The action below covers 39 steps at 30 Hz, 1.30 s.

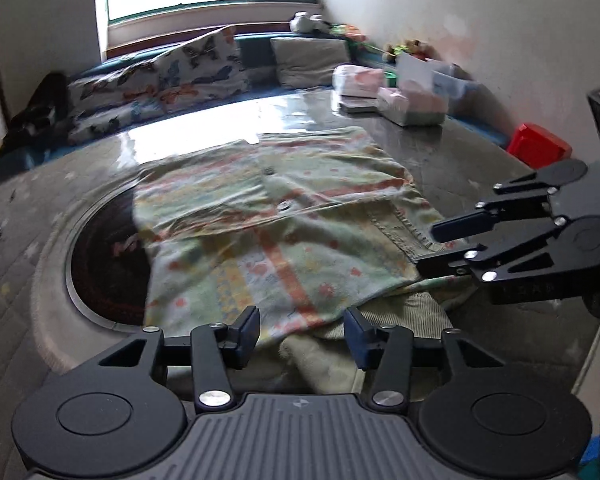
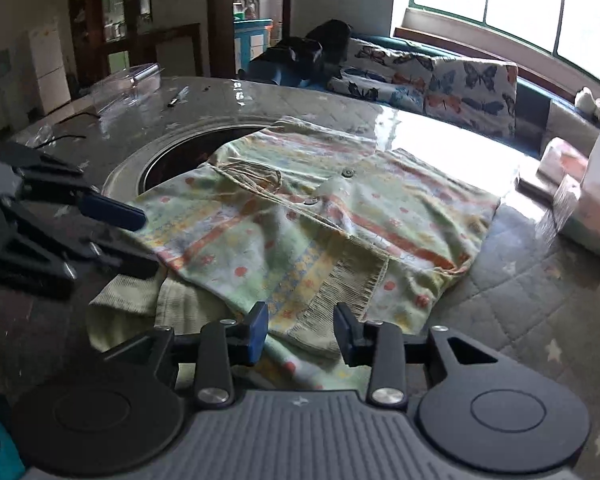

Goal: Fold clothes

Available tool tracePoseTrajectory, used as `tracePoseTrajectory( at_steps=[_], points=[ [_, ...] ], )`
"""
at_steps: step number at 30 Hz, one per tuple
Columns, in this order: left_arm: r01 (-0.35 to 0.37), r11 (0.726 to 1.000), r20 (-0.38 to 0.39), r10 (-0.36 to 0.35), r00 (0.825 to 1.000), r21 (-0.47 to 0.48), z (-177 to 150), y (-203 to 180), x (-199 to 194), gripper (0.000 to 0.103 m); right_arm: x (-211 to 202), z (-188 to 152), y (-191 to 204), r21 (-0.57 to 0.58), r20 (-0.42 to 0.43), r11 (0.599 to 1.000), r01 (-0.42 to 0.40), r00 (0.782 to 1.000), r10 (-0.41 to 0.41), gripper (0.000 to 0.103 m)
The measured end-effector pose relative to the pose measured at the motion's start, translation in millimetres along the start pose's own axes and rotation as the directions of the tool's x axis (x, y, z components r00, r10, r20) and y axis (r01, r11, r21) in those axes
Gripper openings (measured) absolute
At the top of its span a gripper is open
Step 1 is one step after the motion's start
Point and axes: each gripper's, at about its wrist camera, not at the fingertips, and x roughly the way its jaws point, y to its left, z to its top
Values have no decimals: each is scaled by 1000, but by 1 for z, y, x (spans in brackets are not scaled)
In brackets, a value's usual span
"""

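Left wrist view: my left gripper point(image 1: 302, 334) and right gripper point(image 2: 301, 334) are both spread, pinching nothing. The patterned garment point(image 1: 268, 232) lies half-folded on the table point(image 1: 480, 148); I judge more folds remain.

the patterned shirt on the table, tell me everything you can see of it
The shirt is soft, pale green cloth printed with orange stripes, yellow bands and small orange flowers. It has small round buttons and a ribbed cuff on a sleeve folded across its front. It lies partly folded and wrinkled on the table, covering part of the dark round inset, with its near edge over plain green cloth. Neither open gripper grips it.
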Motion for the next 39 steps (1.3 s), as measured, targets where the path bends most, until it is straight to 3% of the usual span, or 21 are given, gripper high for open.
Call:
tracePoseTrajectory(
  at_steps=[5, 10, 11, 12, 14, 15, 16, 19, 28, 31, 33, 36, 37, 39],
  points=[
    [28, 987, -90, -43, 995, -158, -16, 14, -5, 51, -6, -10, 11, -97, -29, 995, 8, 1000, -11, 37],
    [69, 972, -133, -101, 986, -226, -23, 17, 2, 48, -9, -22, 23, -183, -56, 983, 0, 998, -11, 40],
    [83, 970, -135, -116, 984, -229, -23, 16, 2, 47, -10, -25, 26, -197, -58, 980, 0, 998, -12, 45],
    [101, 966, -136, -136, 981, -237, -22, 16, 3, 45, -10, -27, 29, -215, -57, 977, 0, 998, -12, 47],
    [139, 955, -142, -181, 973, -264, -20, 18, 4, 23, -12, -32, 35, -251, -55, 968, -2, 998, -13, 48],
    [155, 949, -143, -199, 969, -275, -19, 19, 4, 21, -13, -33, 38, -261, -53, 965, -7, 999, -7, 50],
    [168, 944, -139, -214, 967, -284, -18, 21, 4, 13, -14, -34, 40, -269, -52, 963, -13, 999, -1, 50],
    [194, 932, -118, -240, 964, -306, -11, 23, -1, 10, -15, -34, 47, -302, -30, 953, -7, 1000, -3, 54],
    [264, 899, 14, -277, 961, -349, 43, 39, -8, 9, -8, -14, 45, -239, 77, 971, 12, 997, 7, 58],
    [267, 904, 22, -276, 961, -334, 54, 41, -1, 9, -3, -3, 36, -163, 98, 986, -20, 995, 36, 47],
    [261, 911, 18, -269, 963, -320, 56, 42, 3, 9, 0, 5, 26, -92, 99, 994, -60, 993, 69, 27],
    [253, 924, 27, -256, 966, -286, 55, 46, 2, 12, 4, 15, 8, 12, 103, 993, -116, 988, 114, 14],
    [240, 932, 35, -240, 970, -271, 52, 48, -1, 15, 4, 18, 3, 41, 104, 991, -127, 987, 122, 13],
    [203, 951, 56, -196, 979, -232, 47, 52, -10, 32, 5, 22, -4, 77, 112, 988, -135, 986, 126, 12]
  ],
)
